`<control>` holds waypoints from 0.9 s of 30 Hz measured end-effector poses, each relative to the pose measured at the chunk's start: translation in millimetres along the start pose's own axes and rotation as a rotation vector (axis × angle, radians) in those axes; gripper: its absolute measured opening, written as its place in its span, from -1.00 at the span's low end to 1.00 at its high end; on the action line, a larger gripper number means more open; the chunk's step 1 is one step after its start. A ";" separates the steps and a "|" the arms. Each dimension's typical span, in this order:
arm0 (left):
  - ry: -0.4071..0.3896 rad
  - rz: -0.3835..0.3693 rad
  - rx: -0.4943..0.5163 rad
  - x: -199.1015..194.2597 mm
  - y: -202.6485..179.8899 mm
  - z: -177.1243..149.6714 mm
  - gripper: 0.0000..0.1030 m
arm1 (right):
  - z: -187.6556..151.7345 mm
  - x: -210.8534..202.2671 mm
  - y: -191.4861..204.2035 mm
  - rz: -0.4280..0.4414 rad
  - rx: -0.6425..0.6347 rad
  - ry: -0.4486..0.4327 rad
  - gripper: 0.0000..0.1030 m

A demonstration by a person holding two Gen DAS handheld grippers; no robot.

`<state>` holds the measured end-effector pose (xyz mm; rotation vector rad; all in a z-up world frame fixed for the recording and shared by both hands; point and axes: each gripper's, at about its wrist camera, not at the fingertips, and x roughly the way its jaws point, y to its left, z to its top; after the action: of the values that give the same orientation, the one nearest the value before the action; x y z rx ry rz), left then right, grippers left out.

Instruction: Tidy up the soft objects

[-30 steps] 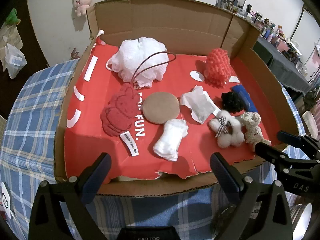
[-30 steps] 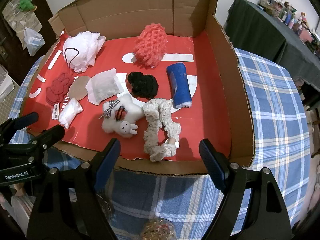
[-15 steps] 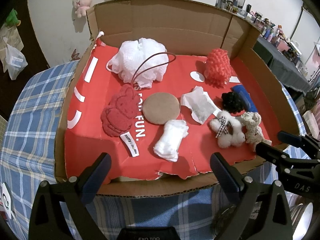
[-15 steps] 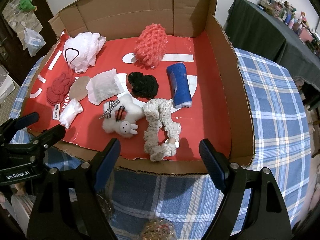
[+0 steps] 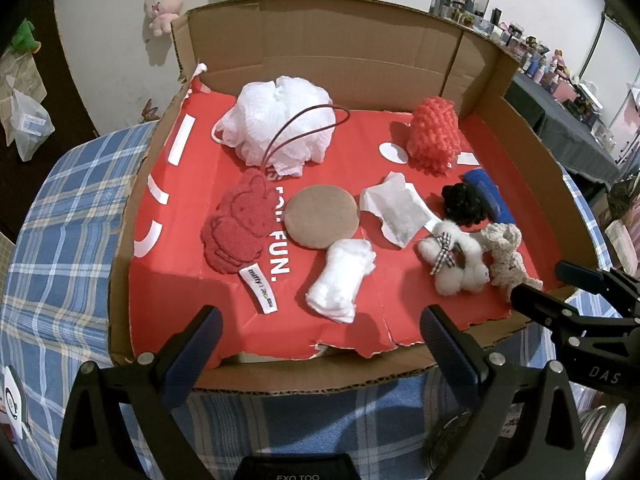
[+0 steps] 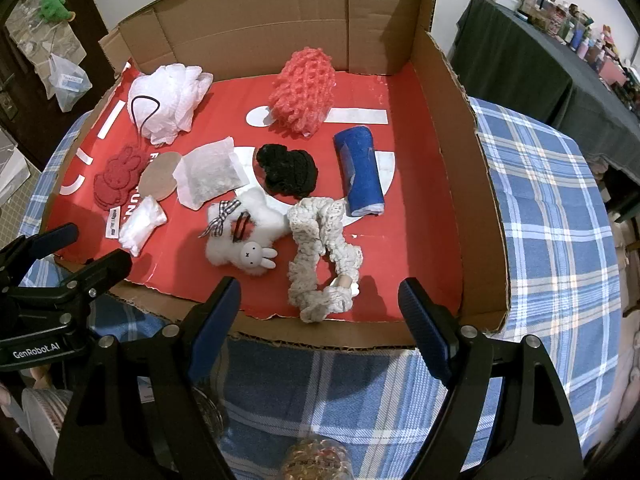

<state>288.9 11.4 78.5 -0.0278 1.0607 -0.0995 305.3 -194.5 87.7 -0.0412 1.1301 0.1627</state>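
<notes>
Both my hand-held grippers, left (image 5: pixel 320 332) and right (image 6: pixel 320 300), gape wide, empty, short of the cardboard box (image 6: pixel 452 92) on the desk | soft objects lie loose inside, cream scrunchie (image 6: pixel 320 256) touching plush bunny (image 6: pixel 244 236) | risk: pinching one snags its neighbour, since they touch.

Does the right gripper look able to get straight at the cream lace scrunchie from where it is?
Probably yes. The right gripper is open and empty above the box's low front wall, and the cream lace scrunchie lies just beyond it, uncovered, though touching the white bunny.
</notes>
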 end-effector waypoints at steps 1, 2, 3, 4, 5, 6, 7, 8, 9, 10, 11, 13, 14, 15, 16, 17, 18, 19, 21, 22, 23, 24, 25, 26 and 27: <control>0.000 0.000 -0.001 0.0 0.0 0.0 0.96 | -0.1 -0.2 -0.1 0.000 0.000 -0.001 0.57; 0.000 -0.001 -0.001 0.0 0.0 0.0 0.96 | 0.1 0.1 0.1 -0.001 0.000 0.000 0.57; -0.001 -0.001 -0.001 0.1 -0.3 -0.1 0.96 | 0.0 0.1 0.1 0.000 0.000 0.001 0.57; 0.000 -0.001 -0.001 0.2 -0.2 0.0 0.96 | 0.0 0.1 0.1 0.000 0.000 0.001 0.57; 0.000 -0.001 -0.001 0.2 -0.3 0.0 0.96 | 0.0 -0.2 0.0 0.000 0.000 0.000 0.57; 0.000 -0.002 0.000 0.2 -0.3 0.0 0.96 | 0.0 0.1 0.2 -0.002 0.000 0.000 0.57; 0.001 -0.001 -0.001 0.0 0.2 0.1 0.96 | 0.0 0.0 0.1 -0.001 0.000 -0.001 0.57; 0.000 -0.002 -0.001 -0.1 0.1 0.1 0.96 | 0.1 0.1 0.0 0.000 0.000 0.000 0.57; 0.000 -0.002 -0.002 0.0 -0.1 0.1 0.96 | 0.1 0.1 0.0 0.000 0.000 0.001 0.57; 0.000 -0.002 -0.001 0.0 0.0 0.0 0.96 | 0.0 0.0 0.1 -0.001 0.000 0.000 0.57; 0.000 -0.002 -0.001 0.1 -0.2 0.0 0.96 | 0.0 -0.2 0.0 0.000 0.000 0.000 0.57; 0.000 -0.001 -0.001 0.0 0.0 -0.1 0.96 | -0.1 0.1 0.1 -0.002 -0.001 0.000 0.57; -0.001 -0.001 -0.002 0.0 -0.1 -0.1 0.96 | -0.1 0.2 0.0 -0.002 -0.001 0.000 0.57; 0.000 0.001 -0.004 0.1 0.0 -0.1 0.96 | -0.3 0.3 0.1 -0.001 0.000 0.000 0.57; 0.003 0.001 -0.004 0.2 0.2 0.1 0.96 | -0.4 0.2 -0.1 -0.002 0.000 -0.001 0.57; 0.006 -0.002 -0.007 0.3 0.4 0.7 0.96 | -0.4 0.3 -0.1 -0.003 0.000 -0.001 0.57; 0.006 -0.005 -0.012 -0.2 0.7 1.3 0.96 | -0.5 0.5 -0.1 -0.003 0.001 -0.001 0.57; 0.001 -0.005 -0.017 -2.0 1.1 2.0 0.96 | -0.5 0.3 -0.3 -0.005 0.002 -0.002 0.57; -0.008 -0.001 -0.010 -5.8 -1.0 3.1 0.96 | 0.0 -0.8 -0.4 -0.004 0.005 -0.011 0.57; -0.014 -0.005 -0.005 -8.8 -1.8 3.5 0.96 | 0.2 -1.9 -0.3 -0.002 0.006 -0.017 0.57; -0.022 -0.008 -0.008 -13.1 -1.7 4.0 0.96 | 0.8 -5.0 -1.0 -0.002 0.014 -0.034 0.57; -0.034 -0.010 -0.014 -18.8 -1.6 4.9 0.96 | 1.2 -7.5 -1.5 -0.007 0.018 -0.044 0.57; -0.050 -0.007 -0.020 -25.5 -1.3 6.0 0.96 | 1.7 -9.1 -1.1 -0.012 0.017 -0.047 0.57; -0.071 -0.003 -0.023 -34.4 -0.9 7.3 0.96 | 2.7 -13.6 -0.5 -0.015 0.011 -0.052 0.57; -0.090 0.000 -0.025 -41.7 -0.4 7.8 0.96 | 3.2 -17.2 -0.7 -0.014 0.011 -0.059 0.57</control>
<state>275.5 14.7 118.6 -0.0543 0.9725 -0.0846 301.1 -196.7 104.5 -0.0342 1.0719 0.1445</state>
